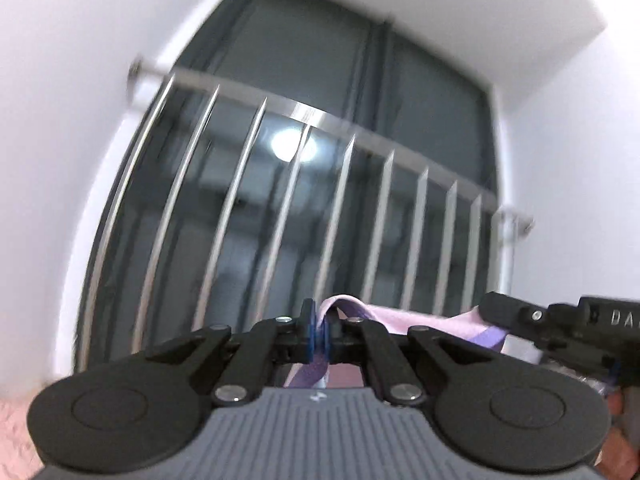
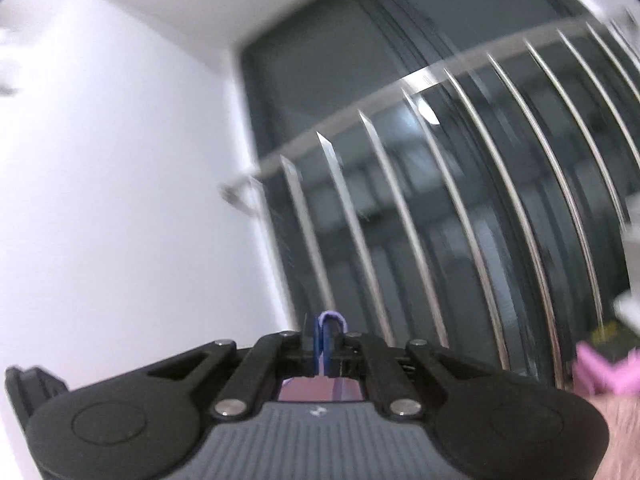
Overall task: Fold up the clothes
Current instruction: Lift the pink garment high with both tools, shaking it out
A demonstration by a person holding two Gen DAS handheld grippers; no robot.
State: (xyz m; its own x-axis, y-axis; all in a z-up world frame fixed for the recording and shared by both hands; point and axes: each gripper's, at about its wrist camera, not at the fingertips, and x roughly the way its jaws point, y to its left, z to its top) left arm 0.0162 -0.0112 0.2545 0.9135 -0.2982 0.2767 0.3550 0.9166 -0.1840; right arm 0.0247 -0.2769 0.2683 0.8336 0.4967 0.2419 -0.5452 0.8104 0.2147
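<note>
A pink garment with purple trim [image 1: 404, 320] is held up in the air between both grippers. My left gripper [image 1: 319, 336] is shut on its purple-trimmed edge, and the cloth stretches to the right toward the other gripper's black body [image 1: 560, 332]. My right gripper [image 2: 327, 340] is shut on a purple edge of the same garment [image 2: 331, 317]; more pink cloth [image 2: 320, 392] hangs below its jaws. Both cameras point upward and the frames are blurred.
A dark window with a steel railing of vertical bars [image 1: 304, 184] fills the view ahead, also in the right wrist view [image 2: 460, 184]. White walls [image 1: 60, 120] flank it. A pink object [image 2: 604, 372] shows at the lower right edge.
</note>
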